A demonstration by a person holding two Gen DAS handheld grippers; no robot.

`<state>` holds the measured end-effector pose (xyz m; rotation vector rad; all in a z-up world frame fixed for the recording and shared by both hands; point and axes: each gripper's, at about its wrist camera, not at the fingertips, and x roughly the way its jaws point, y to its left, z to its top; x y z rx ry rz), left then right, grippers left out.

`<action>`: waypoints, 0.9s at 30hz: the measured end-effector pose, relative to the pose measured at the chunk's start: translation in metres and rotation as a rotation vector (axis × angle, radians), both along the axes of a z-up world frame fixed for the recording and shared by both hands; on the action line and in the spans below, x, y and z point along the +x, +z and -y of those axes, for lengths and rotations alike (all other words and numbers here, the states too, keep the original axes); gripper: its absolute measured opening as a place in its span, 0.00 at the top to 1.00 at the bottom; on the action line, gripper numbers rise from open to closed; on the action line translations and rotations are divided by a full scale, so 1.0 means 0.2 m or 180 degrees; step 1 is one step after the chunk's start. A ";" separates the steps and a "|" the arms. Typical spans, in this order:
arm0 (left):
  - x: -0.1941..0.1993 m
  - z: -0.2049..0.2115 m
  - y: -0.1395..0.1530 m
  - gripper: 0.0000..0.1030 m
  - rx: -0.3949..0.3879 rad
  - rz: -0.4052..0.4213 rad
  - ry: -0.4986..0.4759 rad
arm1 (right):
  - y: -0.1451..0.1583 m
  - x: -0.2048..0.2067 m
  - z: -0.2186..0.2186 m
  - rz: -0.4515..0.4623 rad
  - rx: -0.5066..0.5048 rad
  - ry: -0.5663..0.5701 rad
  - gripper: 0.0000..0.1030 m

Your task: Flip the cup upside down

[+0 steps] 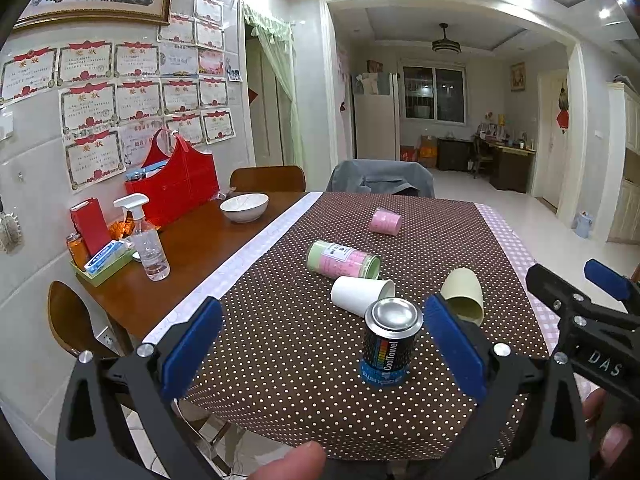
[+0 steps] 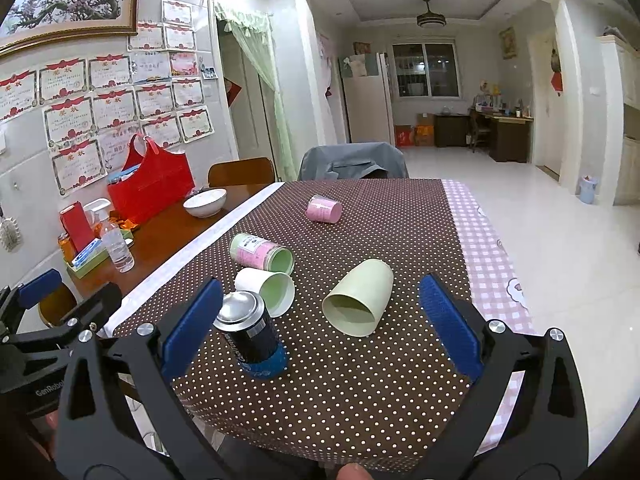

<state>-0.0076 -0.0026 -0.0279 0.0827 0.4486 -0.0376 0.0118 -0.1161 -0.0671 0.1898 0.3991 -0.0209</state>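
A black and blue cup (image 1: 390, 342) (image 2: 254, 340) stands mouth-down on the dotted tablecloth, its silver base up. Behind it lie a white cup (image 1: 360, 294) (image 2: 266, 288), a green-and-pink cup (image 1: 342, 258) (image 2: 262, 252) and a small pink cup (image 1: 385, 221) (image 2: 323, 208), all on their sides. A pale green cup (image 1: 464, 294) (image 2: 358, 298) lies tipped with its mouth toward me. My left gripper (image 1: 324, 354) is open just before the black cup. My right gripper (image 2: 320, 330) is open, the pale green cup lying just beyond its fingers.
A brown dotted tablecloth (image 1: 296, 340) covers the table, with pink check cloth (image 2: 492, 264) at its right. On the bare wood at left sit a white bowl (image 1: 244, 206), a spray bottle (image 1: 148, 240), a red bag (image 1: 174, 184) and a green tray (image 1: 106, 264). Chairs (image 1: 380, 176) stand behind.
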 end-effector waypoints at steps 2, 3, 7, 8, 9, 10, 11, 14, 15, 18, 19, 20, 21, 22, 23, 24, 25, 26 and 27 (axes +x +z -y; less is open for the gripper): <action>0.00 0.00 0.00 0.04 0.0003 0.0000 0.0007 | 0.00 0.00 0.00 0.0000 0.0001 0.0005 0.06; 0.00 0.00 0.00 0.04 0.0002 -0.0001 0.0011 | 0.00 0.00 0.00 -0.0001 0.0001 0.0006 0.06; -0.01 0.00 0.00 0.04 0.0016 -0.0002 0.0023 | 0.00 0.00 0.00 -0.0001 -0.0003 0.0003 0.06; 0.00 0.00 0.00 0.04 0.0016 0.0001 0.0026 | 0.00 0.00 0.00 -0.0002 -0.0003 0.0004 0.06; 0.00 -0.01 0.00 0.04 0.0018 0.0002 0.0031 | 0.00 0.00 0.00 -0.0004 0.0000 0.0004 0.06; 0.00 0.00 0.00 0.04 0.0022 0.0000 0.0034 | 0.00 0.00 0.00 -0.0006 -0.0002 0.0001 0.06; 0.00 -0.01 0.00 0.04 0.0025 -0.0003 0.0036 | 0.00 0.00 0.00 -0.0006 -0.0005 -0.0003 0.06; 0.00 -0.01 0.00 0.04 0.0029 -0.0006 0.0048 | 0.00 0.00 0.00 -0.0006 -0.0005 -0.0010 0.06; 0.00 -0.01 0.00 0.04 0.0031 -0.0003 0.0051 | 0.00 0.00 0.00 -0.0004 -0.0006 -0.0007 0.06; 0.00 -0.01 0.00 0.04 0.0032 -0.0002 0.0054 | -0.01 0.00 0.00 -0.0019 -0.0010 -0.0007 0.06; -0.01 -0.01 0.00 0.04 0.0033 -0.0006 0.0052 | -0.01 0.00 0.00 -0.0028 0.0001 0.0000 0.06; -0.01 -0.01 0.00 0.04 0.0036 -0.0012 0.0052 | -0.01 0.00 0.00 -0.0032 0.0000 0.0007 0.06; -0.01 -0.01 0.00 0.04 0.0039 -0.0020 0.0052 | 0.00 0.00 0.00 -0.0044 -0.0013 0.0010 0.06; -0.01 -0.02 0.01 0.04 0.0040 -0.0021 0.0055 | 0.00 0.00 0.00 -0.0038 -0.0017 0.0018 0.06; -0.01 -0.01 0.01 0.04 0.0041 -0.0015 0.0057 | 0.00 0.00 0.00 -0.0019 -0.0011 0.0024 0.06; -0.01 -0.02 0.01 0.04 0.0043 -0.0013 0.0061 | 0.01 -0.01 0.00 -0.0005 -0.0012 0.0024 0.06; -0.01 -0.01 0.00 0.04 0.0045 -0.0015 0.0070 | 0.01 -0.01 0.00 0.0001 -0.0021 0.0020 0.06; -0.01 -0.01 0.00 0.04 0.0046 -0.0014 0.0074 | 0.01 -0.01 0.00 0.0000 -0.0021 0.0018 0.06; 0.00 -0.01 0.00 0.04 0.0048 -0.0013 0.0078 | 0.01 -0.01 0.01 -0.0001 -0.0012 0.0016 0.06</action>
